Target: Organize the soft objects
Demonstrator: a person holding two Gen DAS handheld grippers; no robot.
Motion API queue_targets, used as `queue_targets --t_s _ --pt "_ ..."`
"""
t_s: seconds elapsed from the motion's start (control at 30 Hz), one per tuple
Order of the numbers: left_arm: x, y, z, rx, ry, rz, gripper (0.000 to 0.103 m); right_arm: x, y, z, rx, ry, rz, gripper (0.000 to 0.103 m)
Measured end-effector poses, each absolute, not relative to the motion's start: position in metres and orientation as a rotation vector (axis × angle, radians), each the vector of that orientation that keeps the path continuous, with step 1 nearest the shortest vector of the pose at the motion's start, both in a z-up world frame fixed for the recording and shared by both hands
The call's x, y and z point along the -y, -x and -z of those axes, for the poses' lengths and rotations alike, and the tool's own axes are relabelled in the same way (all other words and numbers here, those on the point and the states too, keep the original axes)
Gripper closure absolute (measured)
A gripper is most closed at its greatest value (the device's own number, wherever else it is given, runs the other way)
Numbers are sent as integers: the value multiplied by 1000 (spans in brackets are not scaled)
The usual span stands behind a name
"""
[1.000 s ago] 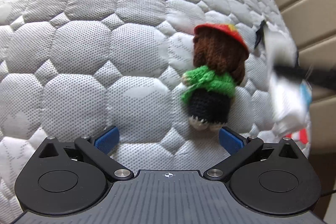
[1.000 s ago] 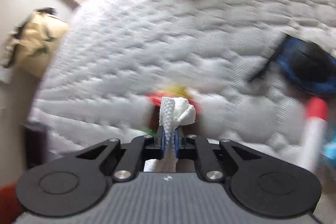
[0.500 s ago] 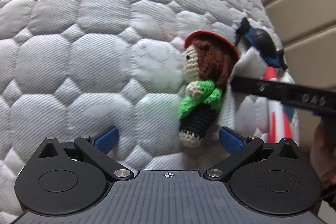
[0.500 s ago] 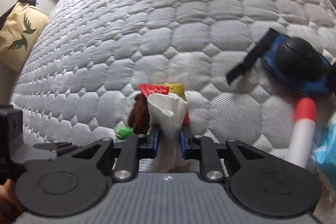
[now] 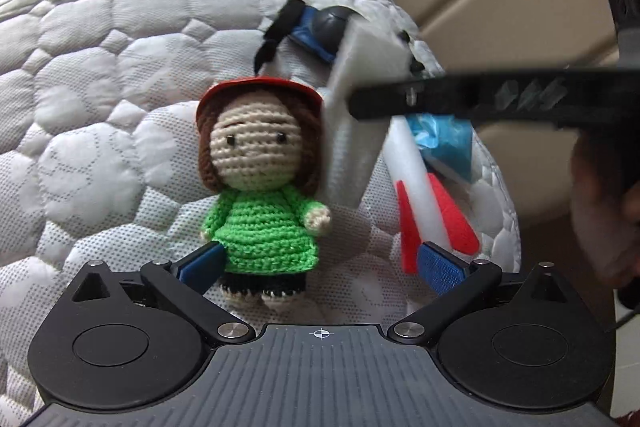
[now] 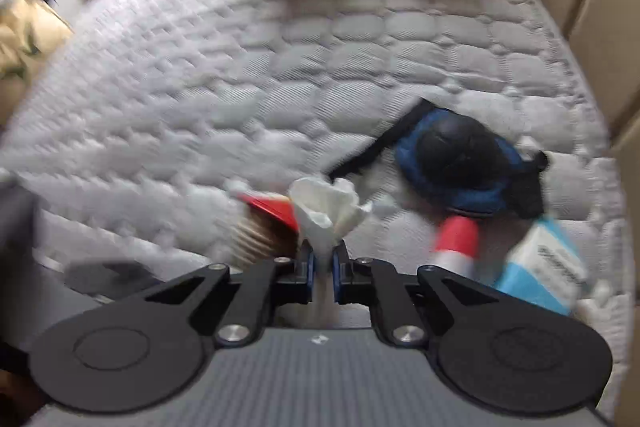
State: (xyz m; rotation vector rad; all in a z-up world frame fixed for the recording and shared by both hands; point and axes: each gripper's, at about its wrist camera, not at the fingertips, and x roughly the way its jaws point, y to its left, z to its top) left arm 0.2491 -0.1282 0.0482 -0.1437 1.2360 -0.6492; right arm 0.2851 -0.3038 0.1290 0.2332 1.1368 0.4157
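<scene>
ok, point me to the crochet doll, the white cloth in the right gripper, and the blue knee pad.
crochet doll (image 5: 256, 147), left wrist view, on its face.
white cloth (image 6: 326, 207), right wrist view, on the bunched top above the fingers.
blue knee pad (image 6: 456, 151), right wrist view, on the black dome.

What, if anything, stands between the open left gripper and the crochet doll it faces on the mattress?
Nothing visible. The crochet doll stands just ahead of the left gripper, its lower body already between the open blue fingers. The white cloth held by the right gripper hangs beside the doll's head, off to the side.
</scene>
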Motion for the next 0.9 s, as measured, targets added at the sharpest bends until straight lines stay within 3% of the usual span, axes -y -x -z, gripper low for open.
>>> queue_targets --t_s 0.13,0.3,0.53,0.63,0.9 --pt "133 -254 -36 -1313 75 557 0 287 -295 -132 -1144 -376 -541 93" --pt "131 -254 -27 -1365 49 515 0 264 -295 -100 -1228 -287 -497 92" --pt "132 -249 -20 -1381 30 514 0 292 -279 -100 -1239 -304 -386 92" --pt "135 -250 -20 -1389 25 509 0 299 -272 -99 -1246 -256 -348 83" --pt "139 -245 -17 -1385 -46 522 0 293 -257 -85 -1323 -154 -343 89"
